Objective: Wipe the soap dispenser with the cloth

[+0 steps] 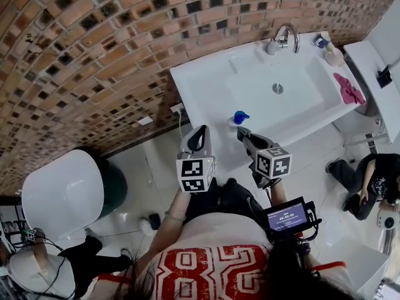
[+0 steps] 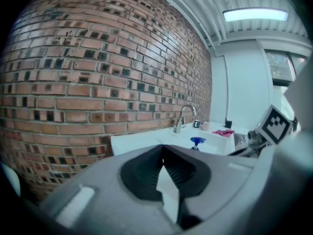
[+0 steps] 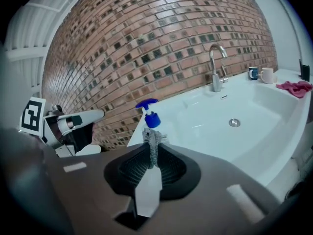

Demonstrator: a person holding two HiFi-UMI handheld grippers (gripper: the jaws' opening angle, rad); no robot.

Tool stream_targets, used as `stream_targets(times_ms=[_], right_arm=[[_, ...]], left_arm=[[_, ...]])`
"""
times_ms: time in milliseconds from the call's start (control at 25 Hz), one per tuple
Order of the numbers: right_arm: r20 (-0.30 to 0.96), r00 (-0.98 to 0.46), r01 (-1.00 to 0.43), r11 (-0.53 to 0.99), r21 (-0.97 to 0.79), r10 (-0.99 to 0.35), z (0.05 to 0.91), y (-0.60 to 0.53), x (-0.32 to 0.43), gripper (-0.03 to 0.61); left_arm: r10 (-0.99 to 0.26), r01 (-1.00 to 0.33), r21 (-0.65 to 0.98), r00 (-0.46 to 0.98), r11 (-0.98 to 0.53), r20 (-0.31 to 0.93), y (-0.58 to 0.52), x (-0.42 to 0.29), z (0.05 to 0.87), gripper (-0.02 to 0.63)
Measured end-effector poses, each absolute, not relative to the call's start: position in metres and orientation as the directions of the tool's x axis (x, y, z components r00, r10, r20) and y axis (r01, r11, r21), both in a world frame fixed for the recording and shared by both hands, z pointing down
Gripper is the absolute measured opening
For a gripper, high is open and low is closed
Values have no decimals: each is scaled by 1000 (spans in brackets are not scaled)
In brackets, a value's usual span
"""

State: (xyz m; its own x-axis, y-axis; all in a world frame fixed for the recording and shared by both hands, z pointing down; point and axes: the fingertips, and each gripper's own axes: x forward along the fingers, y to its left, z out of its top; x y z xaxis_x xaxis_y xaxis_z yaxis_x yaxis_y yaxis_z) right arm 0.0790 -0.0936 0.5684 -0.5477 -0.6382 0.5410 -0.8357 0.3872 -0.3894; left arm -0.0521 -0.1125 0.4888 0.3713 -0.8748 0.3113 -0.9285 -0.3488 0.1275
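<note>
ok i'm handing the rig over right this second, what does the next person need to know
Left gripper: jaws shut, empty, held beside the right one, short of the sink.
Right gripper: shut on a small grey knitted cloth, with its tip close up to the soap dispenser with a blue pump head.
Dispenser: upright on the near rim of the white sink, left of the basin. A pink cloth lies on the sink's right side.
Done: grey cloth gripped and at the dispenser.
Left: wipe the dispenser. I can't tell if the cloth touches it yet.
</note>
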Motion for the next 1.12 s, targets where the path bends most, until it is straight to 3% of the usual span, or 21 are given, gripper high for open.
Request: stream_targets(times_ms=[320,1120], right_arm=[[565,-599,-793,518,-320,-568,583,-103,33,48],[591,-480,-877,378,-296,-649,596,-105,108,48]], left_arm=[[-884,-936,108,351,-335,307,-113,-58,489,5],[-870,-920,86,390,-383,302,-116,-41,489,5]])
